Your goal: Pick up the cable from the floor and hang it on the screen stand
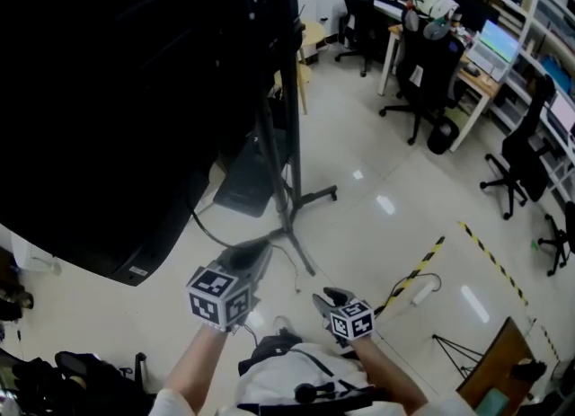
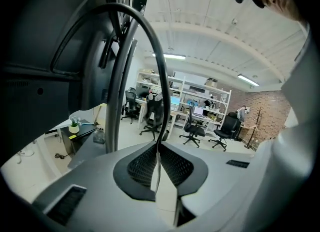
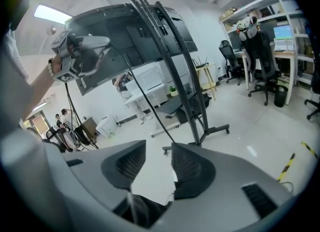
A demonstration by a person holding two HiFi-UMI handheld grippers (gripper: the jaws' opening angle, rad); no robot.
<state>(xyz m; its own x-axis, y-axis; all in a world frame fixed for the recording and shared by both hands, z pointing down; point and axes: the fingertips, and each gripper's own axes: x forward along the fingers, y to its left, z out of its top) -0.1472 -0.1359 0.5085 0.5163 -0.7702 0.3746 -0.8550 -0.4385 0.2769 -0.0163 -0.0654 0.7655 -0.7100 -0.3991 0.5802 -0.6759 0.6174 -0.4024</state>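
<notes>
A thin black cable (image 2: 161,75) arcs up out of my left gripper (image 2: 159,148), whose jaws are shut on it, and bends over toward the big black screen (image 1: 108,91). In the head view the left gripper (image 1: 259,254) sits low by the foot of the screen stand (image 1: 289,181), and the cable (image 1: 202,225) drops to it from the screen. My right gripper (image 1: 327,298) is just to its right, lower down. Its jaws (image 3: 159,148) stand open with a clear gap. The cable (image 3: 150,108) runs down to the tip of the right pad (image 3: 187,168) without being pressed.
Office chairs (image 1: 422,73) and desks line the back right. Yellow-black tape (image 1: 413,270) and a white power strip (image 1: 422,293) lie on the floor to the right. A wooden board (image 1: 494,360) is at bottom right, dark bags (image 1: 54,378) at bottom left.
</notes>
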